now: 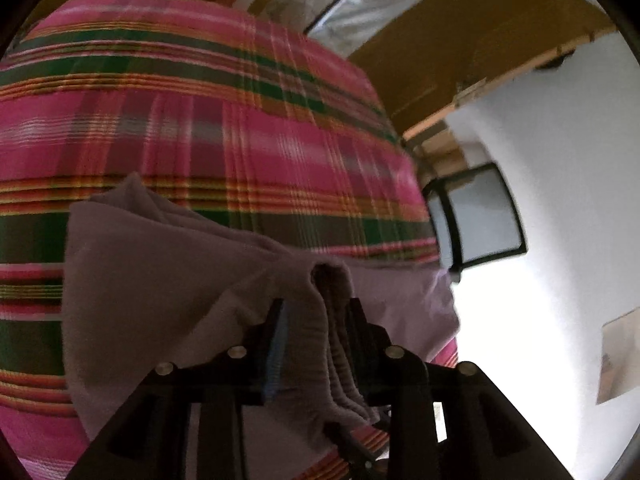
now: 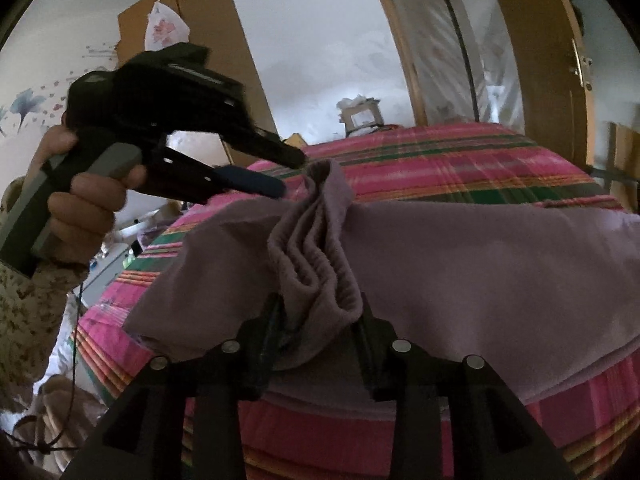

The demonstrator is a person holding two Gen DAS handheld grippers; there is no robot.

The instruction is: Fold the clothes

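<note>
A mauve garment (image 2: 480, 264) lies across a bed with a pink, green and orange plaid cover (image 2: 440, 160). Its ribbed, gathered band (image 2: 316, 248) stands up in loose folds between the fingers of my right gripper (image 2: 320, 312), whose jaws stand apart and do not squeeze it: open. My left gripper (image 2: 292, 174), held by a hand (image 2: 80, 200), reaches in from the left; its jaws are parted, with the band's far tip (image 2: 324, 172) just past the fingertips. In the left wrist view the same band (image 1: 336, 320) hangs slack between the left gripper's (image 1: 318, 320) fingers.
A wooden wardrobe with glass doors (image 2: 460, 60) stands behind the bed, with a wooden door (image 2: 560, 80) to its right. A cardboard box (image 2: 180, 20) leans on the decorated wall. Clutter and a cable (image 2: 72, 340) lie low at the left. A dark-framed window (image 1: 480, 216) is in the white wall.
</note>
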